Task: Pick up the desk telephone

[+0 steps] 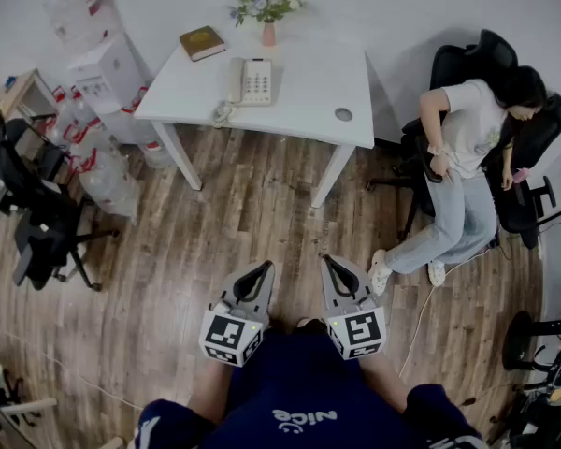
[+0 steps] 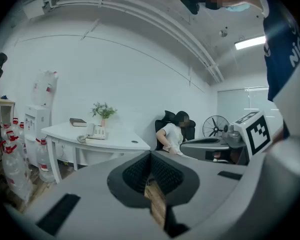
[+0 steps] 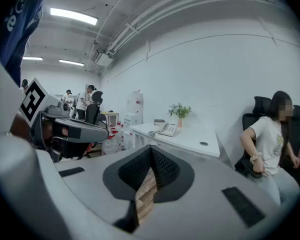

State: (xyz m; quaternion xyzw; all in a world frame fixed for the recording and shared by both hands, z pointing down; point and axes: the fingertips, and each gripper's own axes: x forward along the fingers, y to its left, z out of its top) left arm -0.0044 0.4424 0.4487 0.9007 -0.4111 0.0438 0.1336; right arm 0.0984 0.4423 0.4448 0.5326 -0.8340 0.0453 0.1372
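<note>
The left hand-held gripper (image 1: 260,271) and the right hand-held gripper (image 1: 332,265) are both hanging over the wooden floor (image 1: 262,213), jaws pressed together on nothing. They are sitting well apart from the white worktop (image 1: 309,101). The desk telephone (image 1: 251,80) is lying toward its far side, near a book (image 1: 202,42) and a flower vase (image 1: 268,28). It is likely light, stiff, slick plastic. The handset (image 1: 237,79) is probably resting loose on its coiled cord (image 1: 222,113), so clamping the base's side edges looks safest.
</note>
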